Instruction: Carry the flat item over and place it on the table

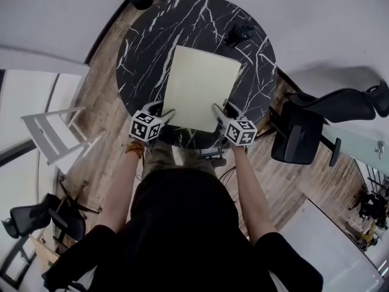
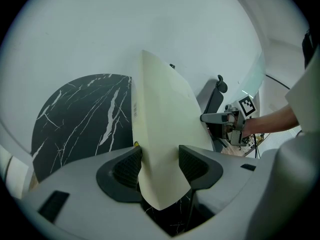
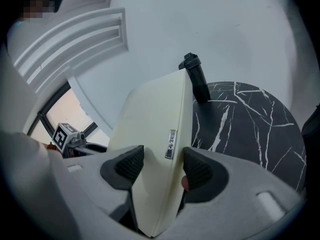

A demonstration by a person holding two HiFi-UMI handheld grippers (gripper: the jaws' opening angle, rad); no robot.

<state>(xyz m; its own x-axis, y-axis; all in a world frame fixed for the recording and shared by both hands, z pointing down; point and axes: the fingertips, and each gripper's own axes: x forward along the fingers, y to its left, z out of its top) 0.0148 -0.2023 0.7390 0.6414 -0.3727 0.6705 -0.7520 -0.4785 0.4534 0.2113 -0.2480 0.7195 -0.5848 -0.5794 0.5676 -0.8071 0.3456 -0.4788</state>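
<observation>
Surface: round black marbled table, set on a wood floor.
Flat item: a pale cream board is held over the tabletop, possibly resting on it.
Left gripper: clamped on the board's near left corner.
Right gripper: clamped on its near right corner.
Far edge: a small dark object is seen just beyond the board.

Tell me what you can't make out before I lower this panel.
- Gap between panel and table: head view, the panel hides its own underside.
- Label print on the panel's edge: right gripper view, too small to read.
- Black object: head view, too small to identify.
</observation>
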